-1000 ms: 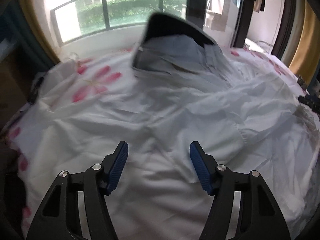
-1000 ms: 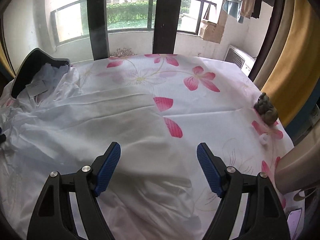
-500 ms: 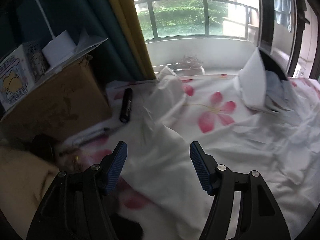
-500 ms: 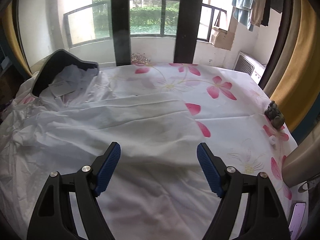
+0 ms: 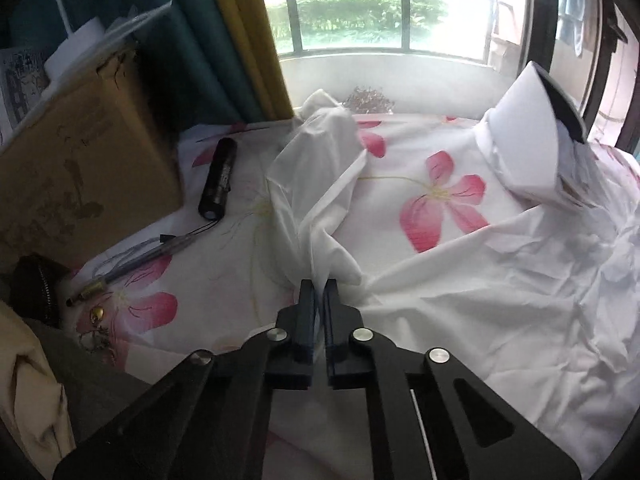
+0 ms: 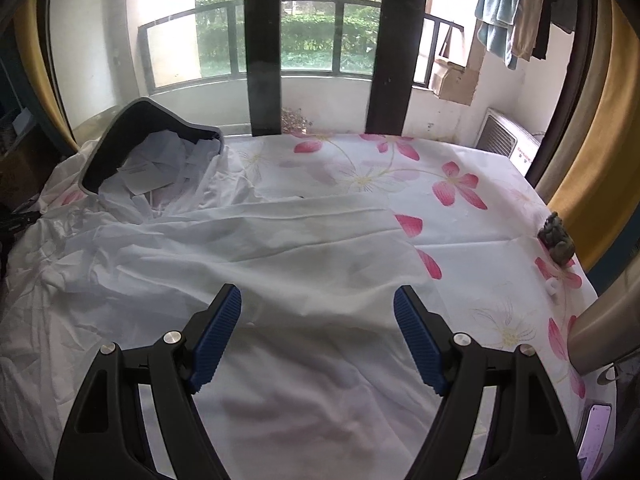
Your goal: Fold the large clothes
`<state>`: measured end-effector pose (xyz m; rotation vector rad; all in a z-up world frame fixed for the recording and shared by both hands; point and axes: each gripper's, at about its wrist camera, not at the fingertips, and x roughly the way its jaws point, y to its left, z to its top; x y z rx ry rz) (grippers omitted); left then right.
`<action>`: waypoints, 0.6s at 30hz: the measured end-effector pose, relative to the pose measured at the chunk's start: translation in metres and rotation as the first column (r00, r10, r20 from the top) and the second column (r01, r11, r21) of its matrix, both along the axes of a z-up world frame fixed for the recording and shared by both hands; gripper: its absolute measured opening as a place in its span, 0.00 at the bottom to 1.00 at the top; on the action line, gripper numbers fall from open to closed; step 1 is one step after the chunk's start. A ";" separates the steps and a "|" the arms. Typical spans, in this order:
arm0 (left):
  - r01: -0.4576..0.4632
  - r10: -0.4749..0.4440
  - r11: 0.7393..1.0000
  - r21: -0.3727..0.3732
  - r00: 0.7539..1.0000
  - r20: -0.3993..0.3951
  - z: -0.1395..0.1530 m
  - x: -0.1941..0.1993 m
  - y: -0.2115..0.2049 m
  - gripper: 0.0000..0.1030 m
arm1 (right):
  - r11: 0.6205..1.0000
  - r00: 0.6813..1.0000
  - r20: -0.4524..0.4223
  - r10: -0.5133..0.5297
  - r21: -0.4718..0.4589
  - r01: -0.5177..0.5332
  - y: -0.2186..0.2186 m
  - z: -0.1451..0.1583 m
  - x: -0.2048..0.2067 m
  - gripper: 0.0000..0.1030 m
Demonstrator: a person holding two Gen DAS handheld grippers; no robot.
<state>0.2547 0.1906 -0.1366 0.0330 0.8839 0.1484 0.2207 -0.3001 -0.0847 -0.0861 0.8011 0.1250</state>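
A large white hooded garment (image 6: 248,264) lies crumpled on a table with a flowered cloth (image 6: 400,176). Its hood (image 6: 152,136), dark inside, stands up at the far left; the hood also shows in the left wrist view (image 5: 528,140). My left gripper (image 5: 319,286) is shut on the garment's sleeve (image 5: 316,184), which runs away from the fingers toward the window. My right gripper (image 6: 317,304) is open and empty, just above the garment's body.
In the left wrist view, a cardboard box (image 5: 80,160) stands at the left edge, with a black flashlight (image 5: 218,180), a pen (image 5: 140,258) and a black pouch (image 5: 34,288) beside the sleeve. In the right wrist view, a small figurine (image 6: 556,238) and a phone (image 6: 596,436) lie at the right.
My left gripper swung left from the garment's body to the sleeve and shut on it. My right gripper stayed open and drew back slightly.
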 end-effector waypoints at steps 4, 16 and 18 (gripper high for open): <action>-0.023 0.028 0.998 -0.065 0.996 0.079 0.024 -0.018 -0.009 0.04 | 1.000 1.000 0.016 0.023 0.017 -0.023 0.001 0.004 -0.007 0.76; 0.151 -0.122 0.952 -0.266 0.985 0.123 0.063 -0.056 -0.119 0.14 | 0.997 0.998 0.056 0.036 0.071 -0.040 -0.016 0.010 -0.030 0.76; 0.177 -0.165 0.942 -0.284 0.984 0.064 0.050 -0.058 -0.133 0.31 | 0.996 0.998 0.051 0.030 0.079 -0.034 -0.021 0.008 -0.035 0.76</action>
